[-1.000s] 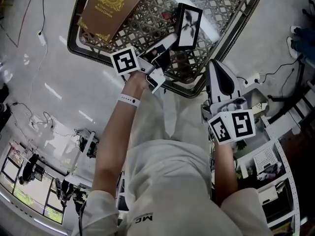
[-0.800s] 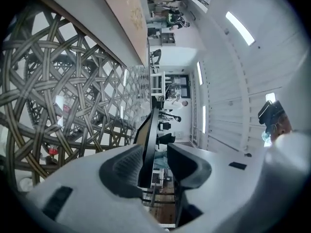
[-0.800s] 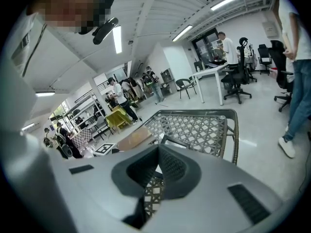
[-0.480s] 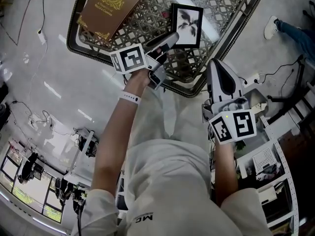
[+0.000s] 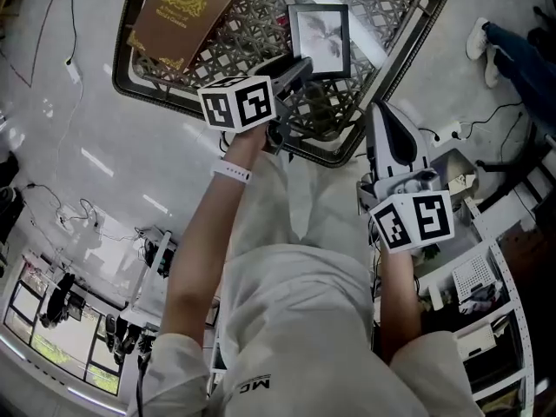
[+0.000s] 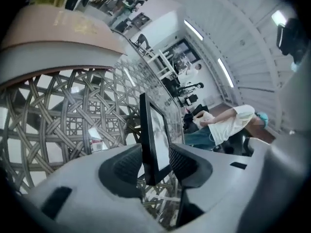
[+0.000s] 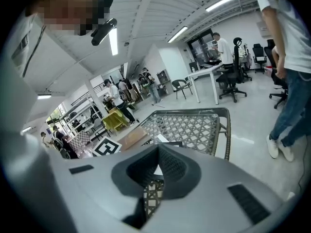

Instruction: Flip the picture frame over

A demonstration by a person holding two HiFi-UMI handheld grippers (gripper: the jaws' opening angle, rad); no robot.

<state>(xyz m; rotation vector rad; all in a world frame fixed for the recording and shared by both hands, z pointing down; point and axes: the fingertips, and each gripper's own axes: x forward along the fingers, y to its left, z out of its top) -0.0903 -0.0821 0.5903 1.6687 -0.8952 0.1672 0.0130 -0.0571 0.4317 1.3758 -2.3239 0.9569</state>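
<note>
The black picture frame (image 5: 320, 40) lies picture side up on the woven lattice table (image 5: 261, 33). My left gripper (image 5: 295, 72) reaches to the frame's near edge. In the left gripper view the frame (image 6: 154, 135) stands edge-on between the two pads, and the left gripper (image 6: 155, 165) has its jaws opening, no longer clamping it. My right gripper (image 5: 388, 120) hangs off the table's near right rim, away from the frame. Its jaws meet at the tips in the right gripper view, where the right gripper (image 7: 158, 152) holds nothing.
A brown book with a gold crest (image 5: 178, 11) lies on the table's far left. A white strip (image 5: 347, 29) lies right of the frame. Shelving and cables (image 5: 469, 276) crowd the floor at the right. People and office chairs (image 7: 233, 67) stand beyond the table.
The frame went from tilted in the left gripper's grip to lying flat, picture up. The left gripper rolled, sank toward the table and spread its jaws. The right gripper stayed put.
</note>
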